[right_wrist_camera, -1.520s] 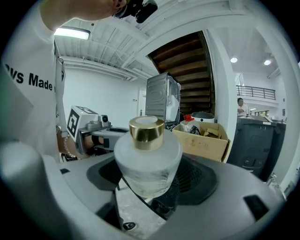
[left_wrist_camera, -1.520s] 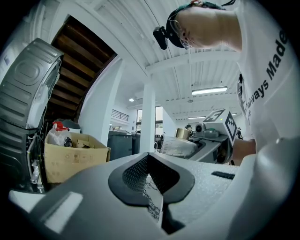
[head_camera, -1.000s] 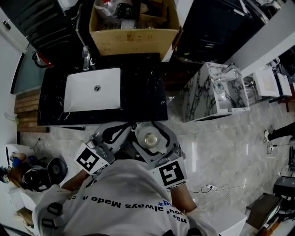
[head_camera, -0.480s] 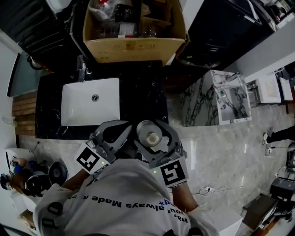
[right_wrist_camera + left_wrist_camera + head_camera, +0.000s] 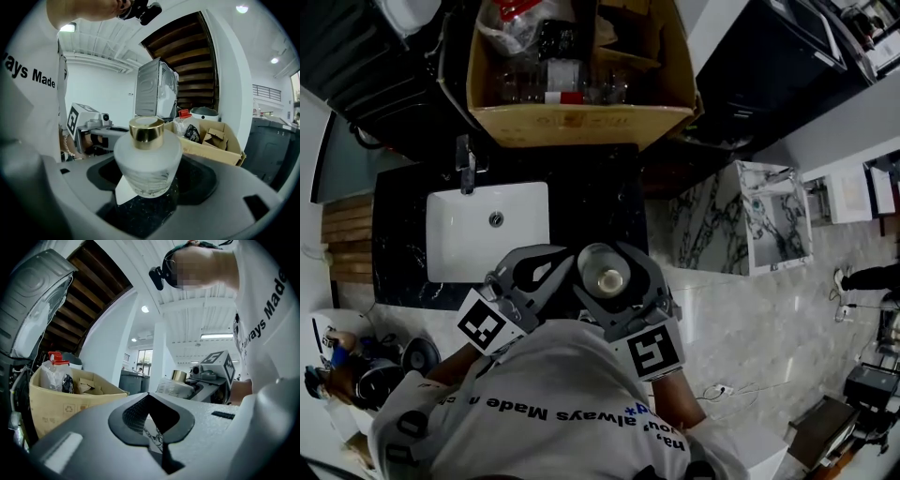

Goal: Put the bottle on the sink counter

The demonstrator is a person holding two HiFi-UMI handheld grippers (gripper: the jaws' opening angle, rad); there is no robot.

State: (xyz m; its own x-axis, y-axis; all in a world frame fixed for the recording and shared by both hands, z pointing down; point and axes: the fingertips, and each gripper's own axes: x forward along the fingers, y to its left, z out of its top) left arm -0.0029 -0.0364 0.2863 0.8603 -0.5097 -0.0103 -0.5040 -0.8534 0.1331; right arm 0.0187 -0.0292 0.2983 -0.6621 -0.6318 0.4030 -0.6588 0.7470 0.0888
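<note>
A frosted glass bottle (image 5: pixel 605 277) (image 5: pixel 147 161) with a gold cap stands upright between the jaws of my right gripper (image 5: pixel 609 274) (image 5: pixel 149 190), which is shut on its body. The bottle hangs just over the front edge of the black marble sink counter (image 5: pixel 592 192), right of the white basin (image 5: pixel 487 232). My left gripper (image 5: pixel 542 272) (image 5: pixel 151 425) is held close beside it on the left, jaws together with nothing between them. The right gripper (image 5: pixel 213 371) also shows in the left gripper view.
A faucet (image 5: pixel 466 159) stands at the basin's back edge. An open cardboard box (image 5: pixel 581 112) of bottles and bags sits behind the counter. A marble-patterned cabinet (image 5: pixel 736 220) stands to the right. A dark appliance (image 5: pixel 422 354) sits on the floor at lower left.
The counter, basin and box have slid lower and nearer in the head view as I stepped closer. The bottle stays gripped, now over the counter's front edge.
</note>
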